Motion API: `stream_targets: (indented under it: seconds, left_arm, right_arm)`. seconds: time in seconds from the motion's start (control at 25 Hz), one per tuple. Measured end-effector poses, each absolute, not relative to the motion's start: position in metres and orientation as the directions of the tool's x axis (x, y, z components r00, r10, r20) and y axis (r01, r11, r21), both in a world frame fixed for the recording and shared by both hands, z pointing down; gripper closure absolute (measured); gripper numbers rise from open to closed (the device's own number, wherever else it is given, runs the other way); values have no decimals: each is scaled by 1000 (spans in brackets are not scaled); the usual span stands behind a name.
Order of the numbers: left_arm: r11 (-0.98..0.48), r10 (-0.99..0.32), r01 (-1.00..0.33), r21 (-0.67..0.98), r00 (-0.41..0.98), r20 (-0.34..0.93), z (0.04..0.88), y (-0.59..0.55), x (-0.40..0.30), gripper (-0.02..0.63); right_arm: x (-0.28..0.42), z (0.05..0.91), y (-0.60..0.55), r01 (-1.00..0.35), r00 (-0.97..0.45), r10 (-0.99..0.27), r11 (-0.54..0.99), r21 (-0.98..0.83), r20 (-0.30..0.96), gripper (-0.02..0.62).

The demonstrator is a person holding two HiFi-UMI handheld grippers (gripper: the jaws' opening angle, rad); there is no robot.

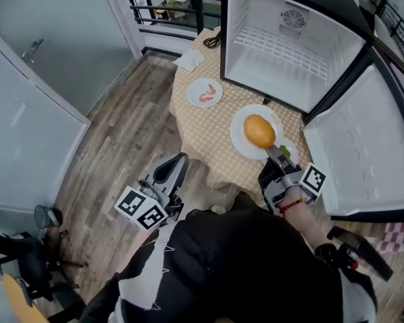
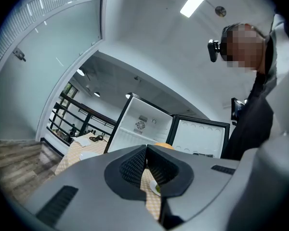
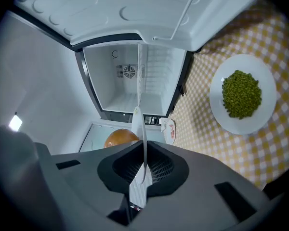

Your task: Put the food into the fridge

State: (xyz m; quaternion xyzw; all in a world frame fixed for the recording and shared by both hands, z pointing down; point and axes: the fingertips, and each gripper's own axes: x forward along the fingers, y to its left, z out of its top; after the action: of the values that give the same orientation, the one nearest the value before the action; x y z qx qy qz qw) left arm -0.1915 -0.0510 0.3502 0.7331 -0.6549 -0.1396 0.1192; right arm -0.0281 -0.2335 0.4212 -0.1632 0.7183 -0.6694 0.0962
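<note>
Round orange-brown food [image 1: 259, 131] sits on a white plate [image 1: 241, 134] over the checked table [image 1: 202, 130], just in front of the open fridge [image 1: 256, 19] and not yet inside. The right gripper [image 1: 273, 151] is clenched on the plate's near rim, which shows edge-on btw its pads in the right gripper view. Can't tell if the plate is lifted or resting on the cloth. The left gripper [image 1: 180, 160] hangs off the table's near edge, jaws pressed together w/ nothing in them. Step in hand, prob.: bringing plate + food to the fridge. The next move needs the plate kept level, since it's a one-sided rim grip and the round food could roll. Then it goes in over the fridge's front lip, onto the floor or the wire shelf [image 1: 283, 49]. Room: the cavity looks bare and wide, and the door [image 1: 363, 147] is swung right out to the right, so the straight-ahead approach looks free. Edges to mind: the fridge's left frame and the door hinge side bound the path. Green peas [image 3: 241, 94] on their own plate [image 3: 220, 113] lie just beside the right gripper. A small plate w/ red food [image 1: 205, 93] and a napkin [image 1: 188, 60] sit to the left, well apart from the route.
</note>
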Motion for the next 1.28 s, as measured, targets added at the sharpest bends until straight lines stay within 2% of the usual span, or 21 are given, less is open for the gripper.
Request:
stream_targets:
  seconds: [0.12,0.2,0.44,0.56,0.84,1.04,1.28]
  left_arm:
    - [-95,-995,-953,287,88,-36,358,-69,-206,592]
    - [-88,-996,-951,297,85,-22,365,-80,-214,592]
    - [-170,-983,-938,303,182,11,374,-124,-221,592]
    - [-234,-967,-918,320,253,20,381,-150,-226,592]
    - [-409,-892,-845,345,450,45,401,-227,-239,592]
    - [-553,-796,-764,331,603,61,400,-265,-252,592]
    - [-652,-709,-680,334,704,48,401,-303,-271,592]
  right_arm:
    - [-48,428,-261,-99,-924,-376,45,-994,75,571]
    - [-57,433,-274,-94,-920,-386,34,-995,74,571]
    - [-80,446,-313,-98,-894,-439,-1,-995,88,571]
    - [-95,448,-335,-77,-865,-496,-25,-997,79,571]
    - [-122,459,-389,-190,-782,-601,-24,-981,167,571]
    - [-126,472,-405,-189,-686,-701,-87,-978,194,571]
    - [-129,487,-417,-216,-585,-778,-124,-968,230,571]
